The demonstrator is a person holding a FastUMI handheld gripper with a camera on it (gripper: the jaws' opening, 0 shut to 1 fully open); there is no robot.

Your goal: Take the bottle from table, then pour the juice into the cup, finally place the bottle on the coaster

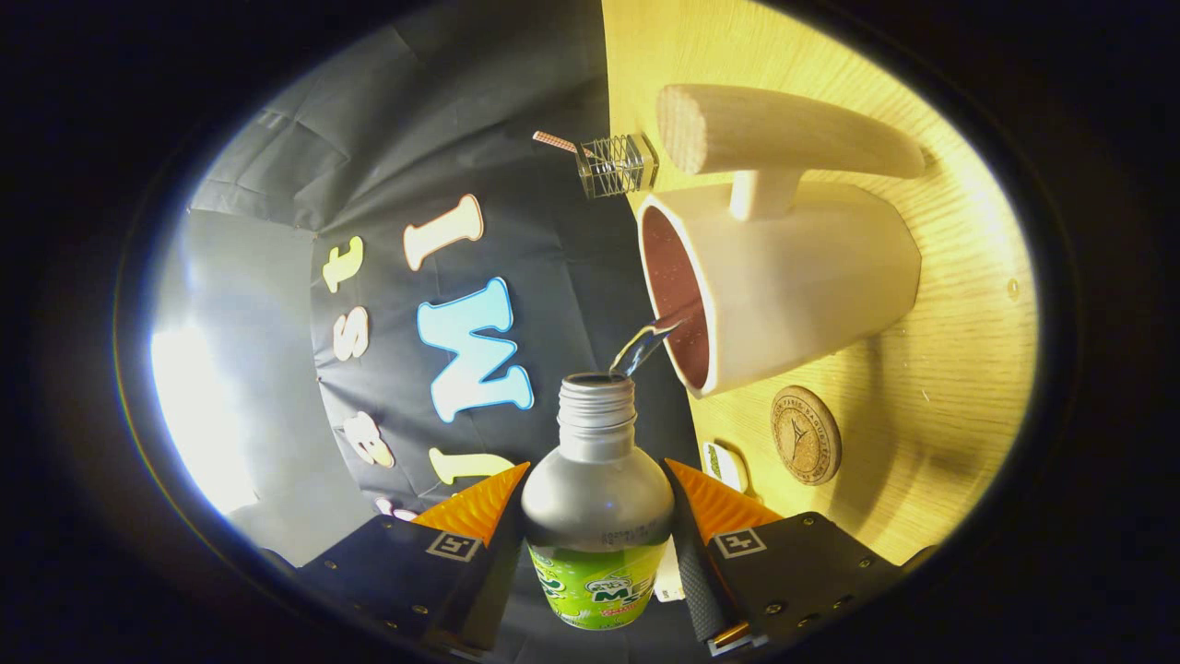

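My gripper (597, 512) is shut on a silver bottle (597, 493) with a green label, one finger pressing each side of its body. The whole view is rolled sideways, so the bottle is tipped over. Its cap is off, and a thin stream of liquid (645, 343) runs from the threaded mouth into the white cup (793, 286) just beyond. The cup has a dark inside and a long wooden handle (784, 129), and it stands on the light wooden table (959, 369). A round cork coaster (805, 434) lies on the table beside the cup, nearer to my fingers.
A small clear glass holder (616, 166) with a striped straw sticking out stands near the table's edge beyond the cup. A small white and green object (725, 466) lies on the table close to the fingers. The black booth wall lies behind.
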